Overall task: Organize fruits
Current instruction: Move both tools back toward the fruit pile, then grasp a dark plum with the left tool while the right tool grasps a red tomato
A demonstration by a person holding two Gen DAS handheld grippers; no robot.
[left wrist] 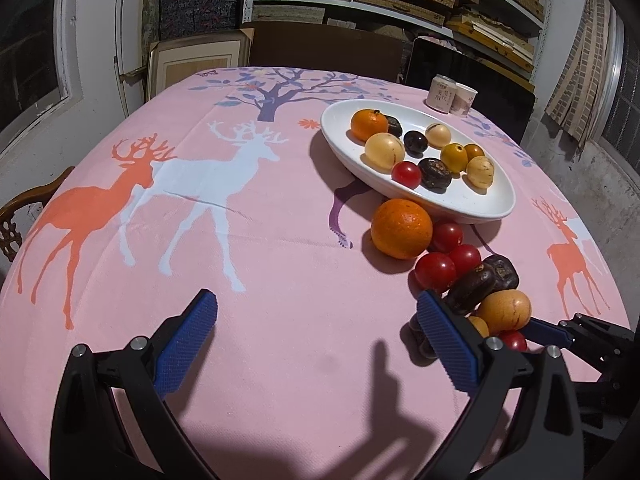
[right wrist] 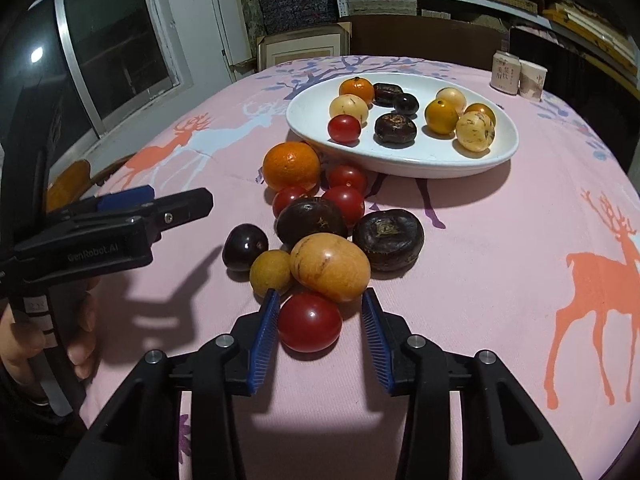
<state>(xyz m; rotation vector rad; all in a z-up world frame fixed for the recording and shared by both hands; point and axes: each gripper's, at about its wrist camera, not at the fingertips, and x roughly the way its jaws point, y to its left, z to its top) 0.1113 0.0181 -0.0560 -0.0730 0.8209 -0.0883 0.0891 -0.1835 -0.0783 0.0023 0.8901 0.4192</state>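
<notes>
A white oval dish [right wrist: 400,164] holds several fruits: an orange, pale yellow ones, dark ones and a red tomato. In front of it a loose pile lies on the pink cloth: a big orange [right wrist: 291,166], red tomatoes, dark fruits and a yellow-brown fruit [right wrist: 330,266]. My right gripper [right wrist: 320,296] straddles the nearest red tomato [right wrist: 310,322]. Its left pad is at the tomato's side and a gap shows at the right pad. My left gripper [left wrist: 316,304] stands wide open over bare cloth left of the pile, its right finger [left wrist: 444,340] beside a dark fruit [left wrist: 470,290].
Two small paper cups [left wrist: 452,94] stand beyond the dish [left wrist: 480,212] at the table's far right. A chair back [left wrist: 24,208] shows at the left edge. Shelves with boxes fill the back wall. A hand holds the left gripper [right wrist: 160,204] at the left.
</notes>
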